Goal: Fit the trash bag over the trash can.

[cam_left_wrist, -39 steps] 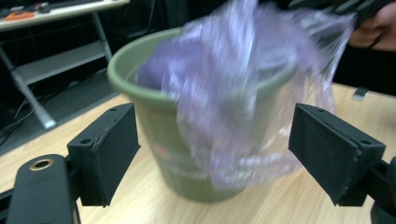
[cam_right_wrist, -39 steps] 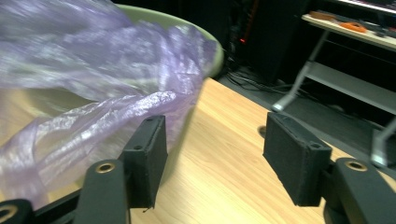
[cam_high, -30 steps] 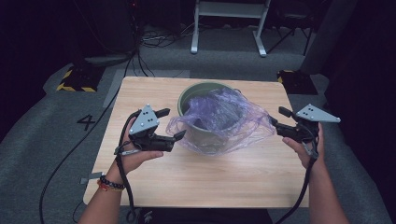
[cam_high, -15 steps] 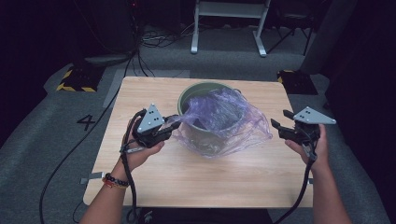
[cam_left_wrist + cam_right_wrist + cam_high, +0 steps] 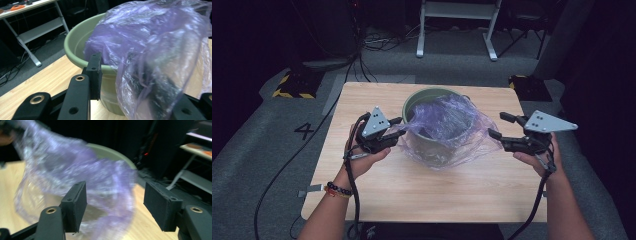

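A green bucket [image 5: 432,95] stands in the middle of the wooden table [image 5: 422,200], with a translucent purple bag [image 5: 447,120] draped in and over it. My left gripper [image 5: 398,131] is at the bag's left edge. In the left gripper view [image 5: 132,85] the bag [image 5: 150,37] hangs over one jaw and hides it, while the other pad [image 5: 96,75] stands clear of the film; these jaws have just been opening a little. My right gripper [image 5: 498,125] hovers just right of the bag, open, its jaws just widened, with nothing between its pads [image 5: 75,205].
Beyond the table's far edge are a white frame's legs [image 5: 457,30] and cables on the grey floor. Yellow-black striped blocks [image 5: 292,85] lie at the left and right of the table. Bare wood lies in front of the bucket.
My left gripper has moved right and slightly up to the bag's left edge, and the film now stretches toward it. My right gripper has risen a little.
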`<act>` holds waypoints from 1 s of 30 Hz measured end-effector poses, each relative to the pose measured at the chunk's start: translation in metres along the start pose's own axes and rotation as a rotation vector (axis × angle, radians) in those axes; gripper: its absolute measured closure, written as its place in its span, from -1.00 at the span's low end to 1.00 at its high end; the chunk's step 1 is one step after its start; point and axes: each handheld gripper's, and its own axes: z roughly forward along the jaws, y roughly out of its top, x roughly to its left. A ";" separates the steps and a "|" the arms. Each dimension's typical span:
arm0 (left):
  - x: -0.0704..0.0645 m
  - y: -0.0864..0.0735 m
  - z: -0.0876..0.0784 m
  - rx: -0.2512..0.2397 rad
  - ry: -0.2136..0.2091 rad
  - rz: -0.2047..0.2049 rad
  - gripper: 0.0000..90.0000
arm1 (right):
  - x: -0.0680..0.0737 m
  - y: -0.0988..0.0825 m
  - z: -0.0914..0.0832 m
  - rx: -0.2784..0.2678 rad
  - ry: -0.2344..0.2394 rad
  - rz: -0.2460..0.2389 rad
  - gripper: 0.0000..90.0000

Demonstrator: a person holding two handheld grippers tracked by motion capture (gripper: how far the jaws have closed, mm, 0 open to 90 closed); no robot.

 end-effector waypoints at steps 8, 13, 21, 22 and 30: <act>0.012 0.003 0.006 0.004 0.036 -0.047 0.52 | 0.010 -0.004 0.036 0.190 -0.021 -0.100 -0.03; 0.019 0.003 0.012 0.013 0.031 -0.065 0.58 | 0.010 -0.012 0.049 0.212 -0.027 -0.117 0.31; 0.031 0.005 0.017 0.009 0.050 -0.085 0.62 | -0.007 -0.025 0.055 0.152 -0.098 -0.081 0.97; 0.033 0.006 0.018 0.006 0.053 -0.093 0.62 | -0.009 -0.026 0.054 0.129 -0.099 -0.071 1.00; 0.046 0.011 0.026 -0.003 0.081 -0.125 0.59 | -0.021 -0.024 0.058 0.037 -0.140 -0.006 1.00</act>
